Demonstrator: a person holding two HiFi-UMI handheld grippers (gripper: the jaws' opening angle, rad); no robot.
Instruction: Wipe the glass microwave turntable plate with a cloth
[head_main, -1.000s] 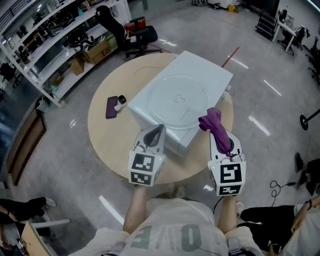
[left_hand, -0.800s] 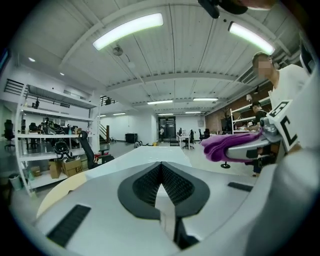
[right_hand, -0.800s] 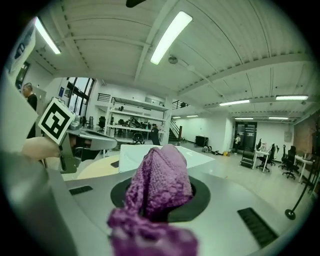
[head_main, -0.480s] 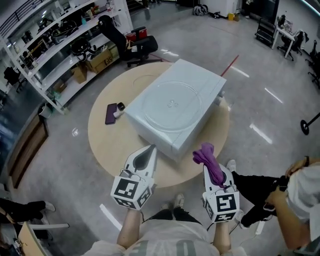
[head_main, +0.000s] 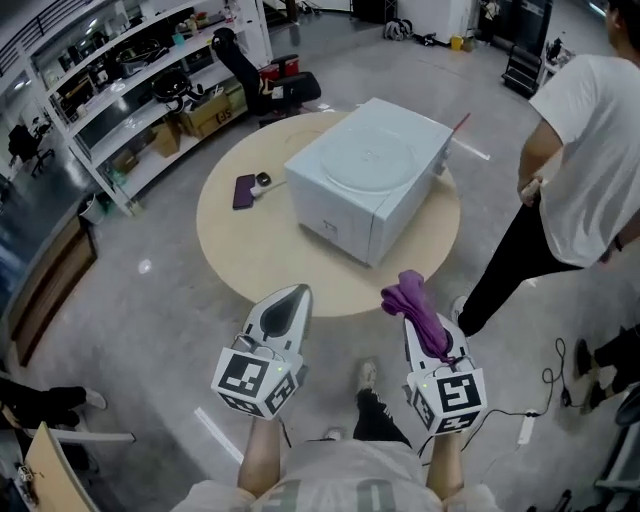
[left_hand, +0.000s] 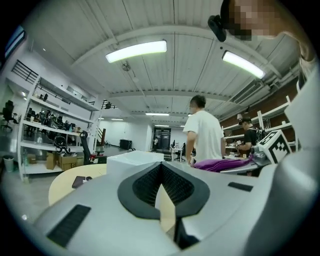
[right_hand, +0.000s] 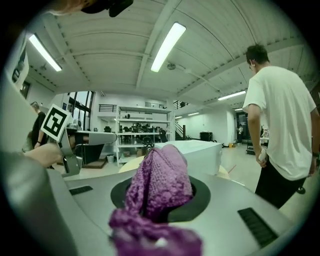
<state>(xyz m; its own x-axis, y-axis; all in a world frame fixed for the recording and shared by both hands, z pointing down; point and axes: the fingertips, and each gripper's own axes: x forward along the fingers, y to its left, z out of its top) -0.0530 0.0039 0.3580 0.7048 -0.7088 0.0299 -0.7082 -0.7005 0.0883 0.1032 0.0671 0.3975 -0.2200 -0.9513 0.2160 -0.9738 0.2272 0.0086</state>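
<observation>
The round glass turntable plate (head_main: 365, 160) lies flat on top of a white microwave (head_main: 372, 215) on the round wooden table (head_main: 250, 245). My right gripper (head_main: 408, 301) is shut on a purple knitted cloth (head_main: 418, 309), which bunches out of the jaws in the right gripper view as the purple cloth (right_hand: 159, 187). My left gripper (head_main: 293, 297) is shut with nothing in it. Both grippers hang over the floor, well short of the table's near edge. The white microwave (left_hand: 134, 159) shows past the left gripper (left_hand: 161, 185), and the microwave (right_hand: 192, 150) stands beyond the right gripper (right_hand: 160, 200).
A dark phone (head_main: 244, 190) and a small white object (head_main: 262, 181) lie on the table left of the microwave. A person in a white shirt (head_main: 590, 150) stands at the table's right. Shelving (head_main: 120, 90) lines the far left; an office chair (head_main: 262, 80) stands behind the table.
The view has drawn back from the table, so both grippers now hang over the floor. A person in a white shirt has come in at the right. The cloth stays gripped.
</observation>
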